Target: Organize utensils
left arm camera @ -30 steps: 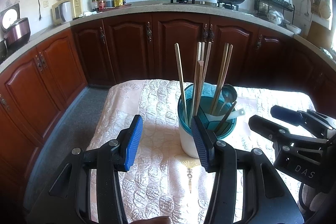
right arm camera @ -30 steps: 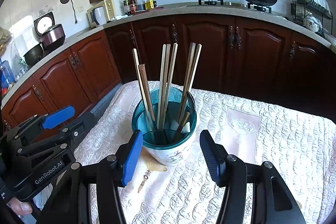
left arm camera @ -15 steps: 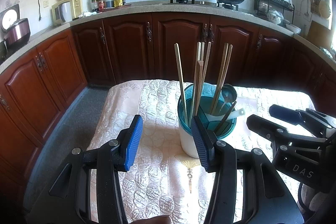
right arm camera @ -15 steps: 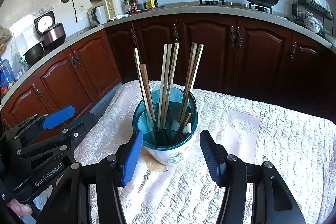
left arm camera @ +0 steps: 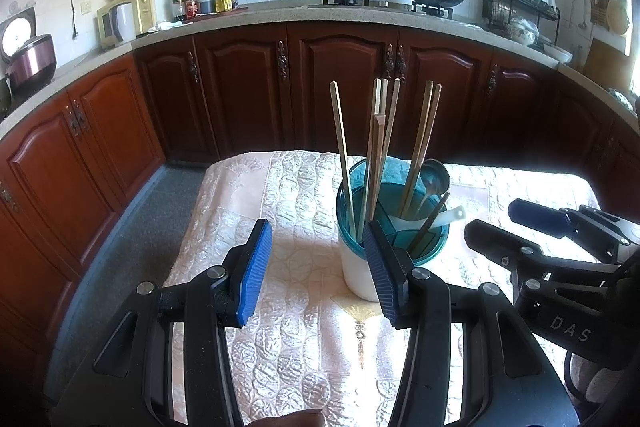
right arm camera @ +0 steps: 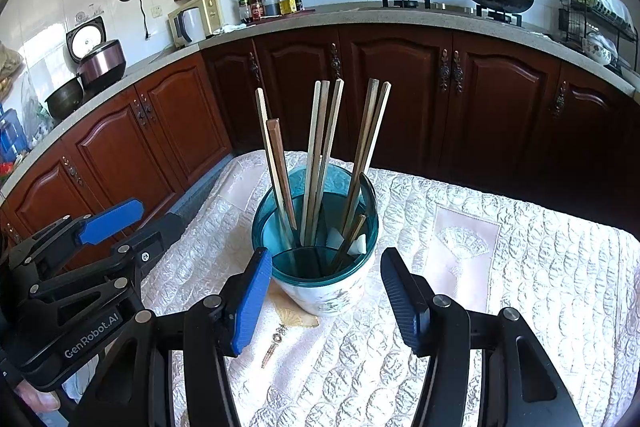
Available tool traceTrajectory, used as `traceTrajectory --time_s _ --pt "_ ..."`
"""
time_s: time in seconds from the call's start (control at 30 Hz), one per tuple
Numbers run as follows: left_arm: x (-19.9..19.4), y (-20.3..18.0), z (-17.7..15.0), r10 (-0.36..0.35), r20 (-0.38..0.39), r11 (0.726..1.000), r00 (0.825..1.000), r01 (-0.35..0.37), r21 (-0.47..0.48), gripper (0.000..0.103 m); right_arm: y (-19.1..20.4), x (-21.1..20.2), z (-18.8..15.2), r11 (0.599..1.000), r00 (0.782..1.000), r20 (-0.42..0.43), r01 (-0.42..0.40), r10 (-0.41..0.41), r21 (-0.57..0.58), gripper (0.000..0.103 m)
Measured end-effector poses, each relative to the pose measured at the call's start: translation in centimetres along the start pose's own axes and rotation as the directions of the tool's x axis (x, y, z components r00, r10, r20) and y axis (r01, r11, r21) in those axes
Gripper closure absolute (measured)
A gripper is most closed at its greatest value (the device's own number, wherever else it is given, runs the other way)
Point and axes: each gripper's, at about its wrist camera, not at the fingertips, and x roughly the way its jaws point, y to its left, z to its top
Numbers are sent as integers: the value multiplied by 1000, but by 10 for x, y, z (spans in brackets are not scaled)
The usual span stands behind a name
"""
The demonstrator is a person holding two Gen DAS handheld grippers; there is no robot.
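A white utensil holder with a teal rim (left arm camera: 360,275) (right arm camera: 320,291) stands on the quilted table. Several wooden chopsticks (left arm camera: 380,147) (right arm camera: 320,147) stand upright in it, with a metal spoon (left arm camera: 434,177) and a white spoon (left arm camera: 448,217). My left gripper (left arm camera: 316,267) is open and empty, just left of and in front of the holder; its right finger overlaps the holder's rim. My right gripper (right arm camera: 326,299) is open and empty, its fingers either side of the holder's near base. Each gripper shows in the other's view, the right one (left arm camera: 540,235) and the left one (right arm camera: 112,235).
A cream quilted cloth (left arm camera: 288,347) (right arm camera: 500,307) covers the table. Dark wooden cabinets (left arm camera: 340,87) and a counter with a pot, wok, microwave and bottles run behind. Grey floor (left arm camera: 132,227) lies left of the table.
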Motion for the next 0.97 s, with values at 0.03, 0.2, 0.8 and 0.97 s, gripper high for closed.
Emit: traceTrajectory --time_s 0.03,0.2,0.8,0.97 --pt "0 0 0 -1 -1 1000 1000 1 0 56 0 0 0 1000 1000 0 0 0 0 49" --pt "1 0 -1 1 -3 1000 1000 -1 -1 56 0 1 0 1000 1000 -2 -1 1 -2 48" --pt "5 1 -2 -9 -15 1000 1000 9 -8 56 1 6 -1 1000 1000 -15 -5 5 -2 48" --pt "4 2 -4 -29 3 1000 1000 29 -8 56 -3 6 -4 1000 1000 -13 -12 12 6 48"
